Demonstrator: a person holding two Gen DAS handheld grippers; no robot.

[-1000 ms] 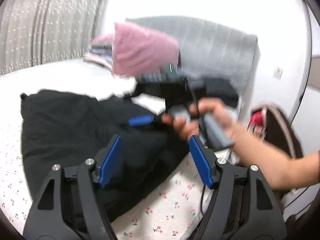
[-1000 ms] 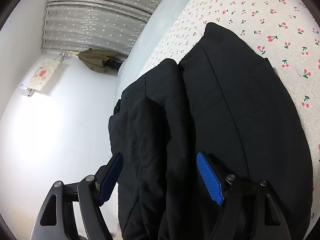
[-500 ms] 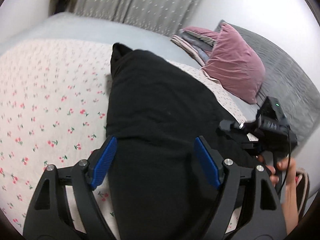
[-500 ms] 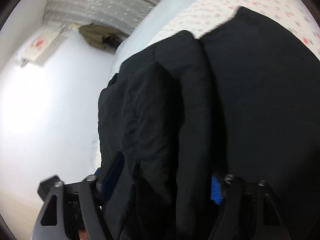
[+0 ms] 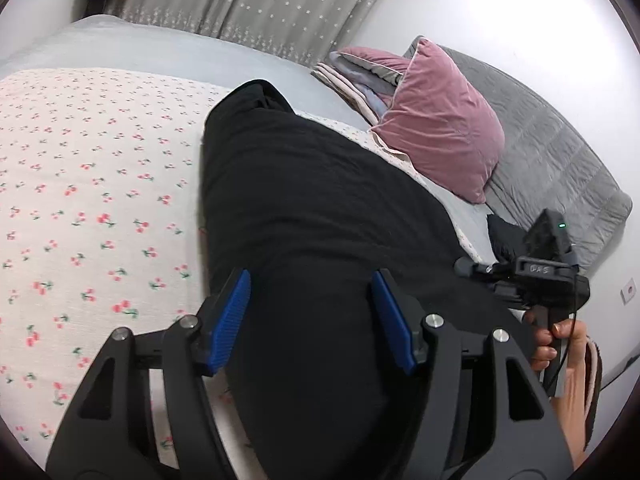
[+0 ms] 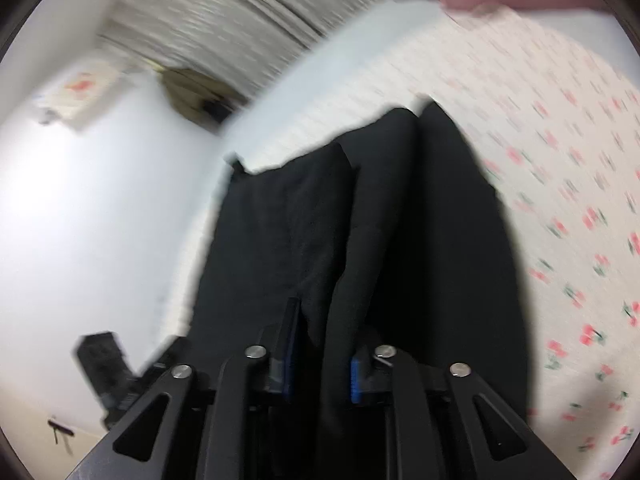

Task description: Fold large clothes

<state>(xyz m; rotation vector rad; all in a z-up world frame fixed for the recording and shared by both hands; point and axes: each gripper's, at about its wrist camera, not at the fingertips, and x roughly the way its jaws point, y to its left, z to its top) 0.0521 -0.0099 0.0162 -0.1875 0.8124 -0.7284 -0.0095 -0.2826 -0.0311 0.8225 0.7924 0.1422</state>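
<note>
The black padded jacket (image 5: 320,208) lies folded on the cherry-print bedsheet (image 5: 100,200), filling the centre of both frames. The left gripper (image 5: 310,320) is spread wide above its lower part, holding nothing. The right gripper (image 6: 320,364), at bottom centre, is clenched on a fold of the jacket. A pink pillow (image 5: 440,136) sits upper right.

Spread-jawed left gripper (image 5: 310,320) over black garment (image 5: 320,208)

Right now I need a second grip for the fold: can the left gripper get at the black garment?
Probably yes. The left gripper is open right over the black garment, with nothing between them; the right gripper is shut on a fold.
</note>
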